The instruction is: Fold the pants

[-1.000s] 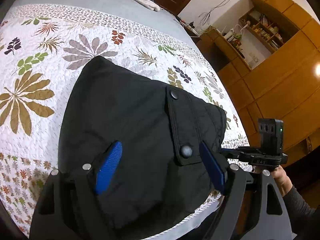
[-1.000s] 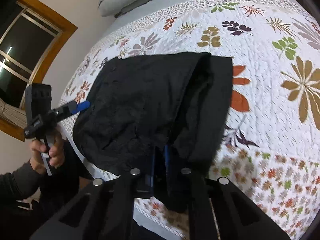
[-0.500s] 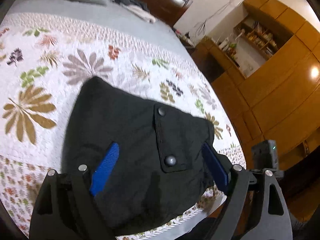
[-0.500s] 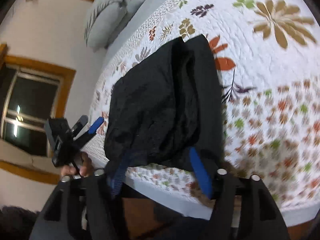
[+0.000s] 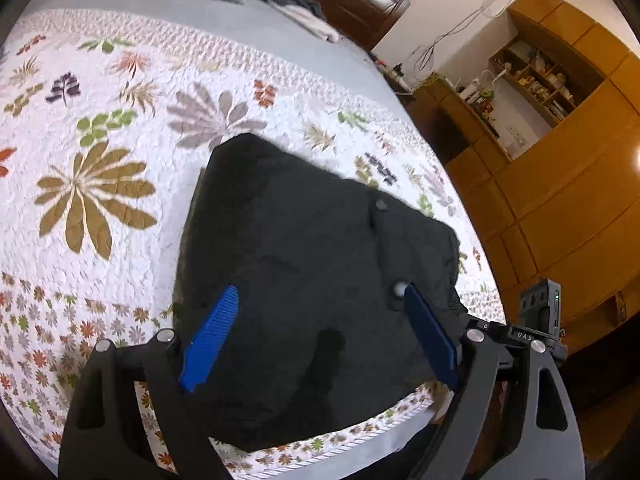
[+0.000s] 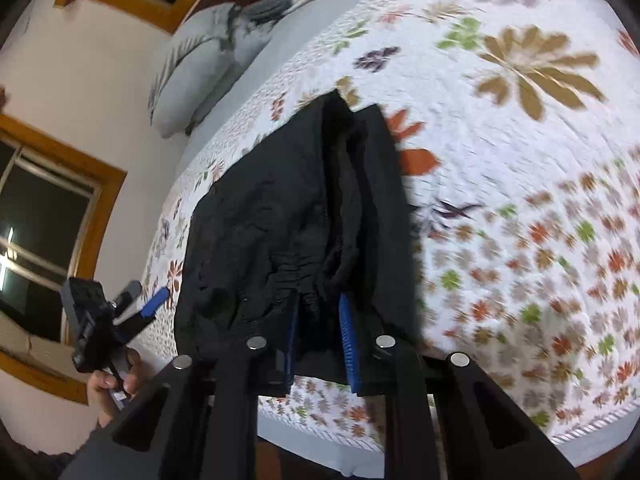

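So, pants (image 5: 312, 280) already folded into compact black bundle, sitting near front edge of floral bedspread (image 5: 100, 220). Looks mostly done, maybe final tidy or one more fold left. Left gripper (image 5: 320, 300) spread wide above bundle, holding nothing. Right gripper (image 6: 318, 312) narrowed around bunched waistband fabric, pinch looks likely, can't tell for sure.

A floral quilt (image 5: 120, 128) covers the bed, grey pillows (image 6: 192, 60) at its head, wooden cabinets (image 5: 560, 184) alongside.
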Motion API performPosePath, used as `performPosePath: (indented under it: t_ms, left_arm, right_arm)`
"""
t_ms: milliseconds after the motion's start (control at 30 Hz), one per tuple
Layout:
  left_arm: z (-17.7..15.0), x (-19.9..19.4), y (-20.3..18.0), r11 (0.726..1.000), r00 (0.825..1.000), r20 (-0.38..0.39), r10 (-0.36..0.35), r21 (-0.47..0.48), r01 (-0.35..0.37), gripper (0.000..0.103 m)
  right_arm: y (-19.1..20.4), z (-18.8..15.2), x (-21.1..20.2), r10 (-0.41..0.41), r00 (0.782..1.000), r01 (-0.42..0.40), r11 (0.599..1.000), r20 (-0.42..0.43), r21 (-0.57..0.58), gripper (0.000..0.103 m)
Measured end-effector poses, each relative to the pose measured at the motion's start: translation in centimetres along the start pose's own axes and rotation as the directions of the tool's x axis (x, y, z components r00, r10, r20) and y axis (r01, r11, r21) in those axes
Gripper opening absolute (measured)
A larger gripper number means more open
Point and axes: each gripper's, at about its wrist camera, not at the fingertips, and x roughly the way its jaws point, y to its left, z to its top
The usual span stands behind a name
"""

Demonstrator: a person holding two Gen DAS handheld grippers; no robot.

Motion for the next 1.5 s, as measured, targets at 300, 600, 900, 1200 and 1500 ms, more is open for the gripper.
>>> performPosePath:
  t_ms: [300, 600, 900, 1200, 1500]
  left_arm:
    - [-0.5, 1.2, 1.8, 0.999, 0.999, -0.038, 0.023, -0.025, -0.024, 0.086]
    - [-0.8, 2.4, 1.7, 0.999, 0.996, -0.079, 0.050, 0.002, -0.050, 0.089]
    - [-0.2, 2.0, 0.8, 0.979, 0.980, -0.088, 0.178, 0.111, -0.168, 0.089]
    - [2.1, -0.9, -2.3, 0.906, 0.967, 0.016, 0.253, 0.346, -0.243, 0.089]
    - [4.2, 0.6, 0.0, 0.905, 0.968, -0.037, 0.250, 0.363, -0.220, 0.089]
  right_arm:
    - [-0.8, -0.7, -2.0, -0.026, 0.998, 0.027, 0.999, 0.053, -0.018, 0.025]
    - [3.2, -0.2, 0.1, -0.071, 0.997, 0.071, 0.983, 0.007, -0.166, 0.023]
    - [2.2, 1.2, -0.9, -0.022, 1.000, 0.020, 0.994, -0.015, -0.104, 0.032]
    - [3.8, 8.4, 2.3, -0.042, 0.999, 0.046, 0.990, 0.030, -0.133, 0.045]
    - [1.3, 10.0, 3.4, -0.050, 0.998, 0.047, 0.995, -0.033, -0.084, 0.072]
